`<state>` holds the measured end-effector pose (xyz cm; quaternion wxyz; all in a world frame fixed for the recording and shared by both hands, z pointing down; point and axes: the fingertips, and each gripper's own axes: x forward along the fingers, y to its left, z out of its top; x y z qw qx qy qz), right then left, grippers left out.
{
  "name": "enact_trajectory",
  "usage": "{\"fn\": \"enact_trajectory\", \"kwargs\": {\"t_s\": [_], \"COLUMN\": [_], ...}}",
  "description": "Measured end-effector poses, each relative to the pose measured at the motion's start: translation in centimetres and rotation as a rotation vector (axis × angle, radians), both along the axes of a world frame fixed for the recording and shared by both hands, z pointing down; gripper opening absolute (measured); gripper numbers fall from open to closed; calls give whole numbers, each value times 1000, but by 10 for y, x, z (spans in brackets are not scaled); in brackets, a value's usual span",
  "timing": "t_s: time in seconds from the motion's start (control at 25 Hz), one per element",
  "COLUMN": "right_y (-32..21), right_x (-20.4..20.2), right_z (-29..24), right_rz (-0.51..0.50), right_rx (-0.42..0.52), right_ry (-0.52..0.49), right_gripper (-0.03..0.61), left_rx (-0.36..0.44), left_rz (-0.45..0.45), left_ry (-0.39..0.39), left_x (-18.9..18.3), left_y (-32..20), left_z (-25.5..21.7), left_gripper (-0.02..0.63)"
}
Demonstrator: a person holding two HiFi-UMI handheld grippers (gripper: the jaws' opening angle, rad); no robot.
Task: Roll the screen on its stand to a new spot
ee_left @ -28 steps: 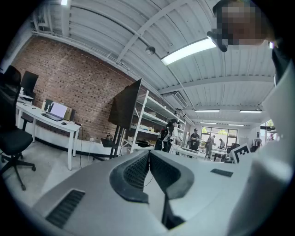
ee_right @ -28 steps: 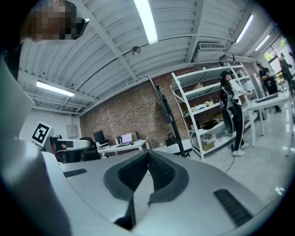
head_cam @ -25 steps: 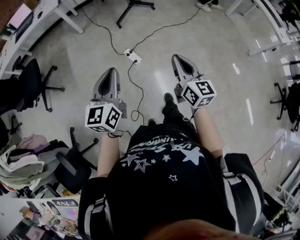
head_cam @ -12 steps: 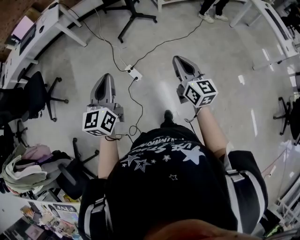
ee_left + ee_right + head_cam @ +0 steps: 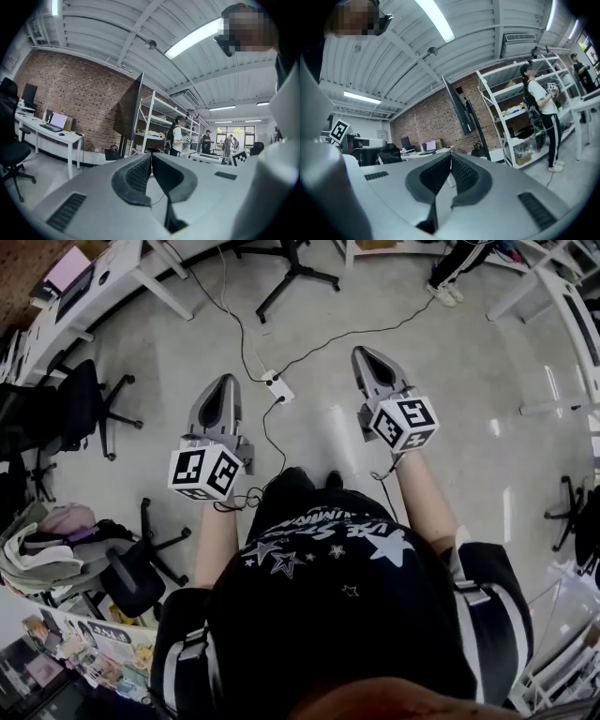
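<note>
Screen (image 5: 130,105): stood on its stand before the brick wall (image 5: 70,98), just beside the white shelf rack (image 5: 157,119), well apart from both tongs across the floor.
Long axis: ran up and down but leaning, the top edge tipped toward the rack in the left gripper view.
Facing: seen almost edge-on; one broad dark side was turned toward the worktop (image 5: 51,133) along the wall; which side was the front could not be told.
Left tongs (image 5: 225,381): closed tip to tip, holding nothing, pointing level out over the floor.
Right tongs (image 5: 366,354): closed likewise and empty, beside the left tongs and pointing the same way.
Change from a second earlier: the power strip (image 5: 278,387) and its cable lay lower in the head view, nearer the person; the black star-shaped base (image 5: 298,268) at the top had come further into the picture; both tongs kept their pose ahead of the body, closed as before.
</note>
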<state>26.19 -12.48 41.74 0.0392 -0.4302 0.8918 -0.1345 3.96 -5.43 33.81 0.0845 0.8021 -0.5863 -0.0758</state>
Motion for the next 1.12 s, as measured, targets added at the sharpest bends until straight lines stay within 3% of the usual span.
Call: {"fn": "enact_trajectory", "kwargs": {"t_s": [0.24, 0.64, 1.12], "right_y": [-13, -89, -180], "right_x": [-18, -42, -157], "right_z": [11, -13, -42], "right_rz": [6, 158, 223], "right_rx": [-12, 43, 87], "right_ry": [7, 24, 9], "right_gripper": [6, 6, 6], "left_rx": [20, 39, 93], "left_rz": [-4, 111, 189], "left_ry": [13, 50, 67], "left_x": [-29, -72, -177], "left_y": [-22, -116, -207], "left_z": [9, 14, -19], "left_gripper": [12, 12, 12]}}
